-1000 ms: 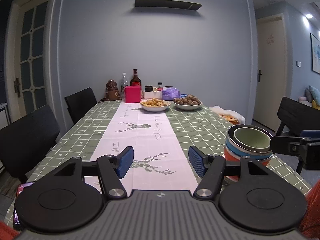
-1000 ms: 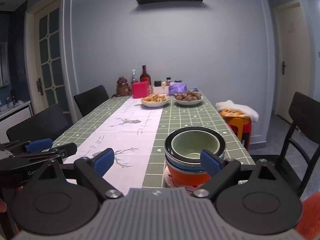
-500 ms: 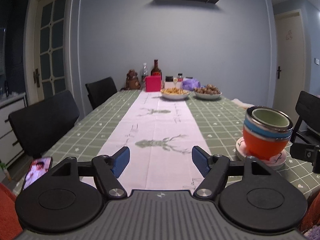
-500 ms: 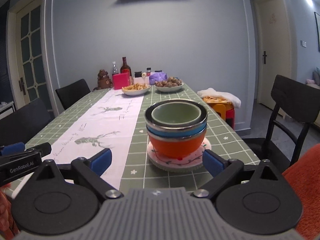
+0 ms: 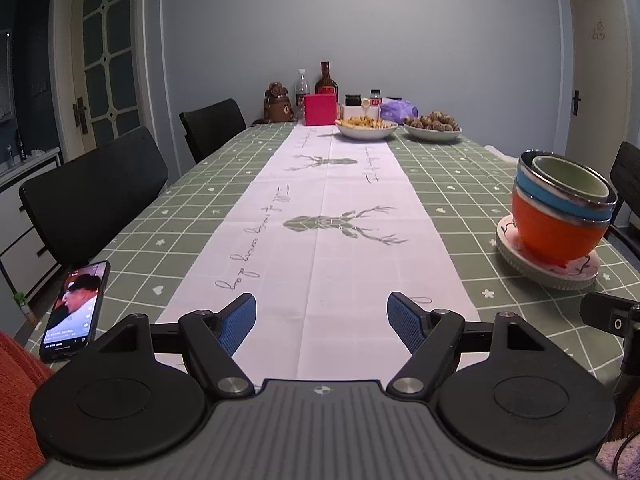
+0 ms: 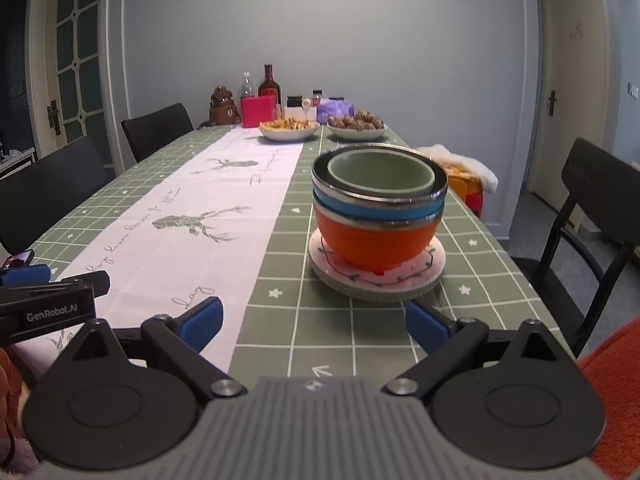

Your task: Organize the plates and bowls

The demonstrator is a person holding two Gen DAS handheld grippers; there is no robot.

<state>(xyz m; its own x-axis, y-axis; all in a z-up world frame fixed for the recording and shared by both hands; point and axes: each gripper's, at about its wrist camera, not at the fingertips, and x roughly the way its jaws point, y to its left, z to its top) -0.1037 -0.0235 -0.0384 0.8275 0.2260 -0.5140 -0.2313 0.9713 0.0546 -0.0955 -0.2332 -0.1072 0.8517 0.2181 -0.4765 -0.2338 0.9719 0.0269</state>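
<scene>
A nest of bowls (image 6: 378, 204) stands on stacked plates (image 6: 376, 276) on the green checked tablecloth: orange at the bottom, blue above it, a green one inside. The stack also shows at the right in the left wrist view (image 5: 560, 208). My right gripper (image 6: 314, 326) is open and empty, low over the near table edge, just short of the plates. My left gripper (image 5: 322, 324) is open and empty over the white runner (image 5: 324, 216), left of the stack.
A lit phone (image 5: 76, 308) lies at the near left table edge. Two bowls of food (image 5: 366, 128) and bottles, jars and a pink box (image 5: 320, 109) stand at the far end. Black chairs (image 5: 96, 200) line the left side, one chair (image 6: 600, 200) the right.
Both grippers have dropped lower and pulled back toward the near table edge. The bowl stack now stands in front of the open right fingers instead of between them.
</scene>
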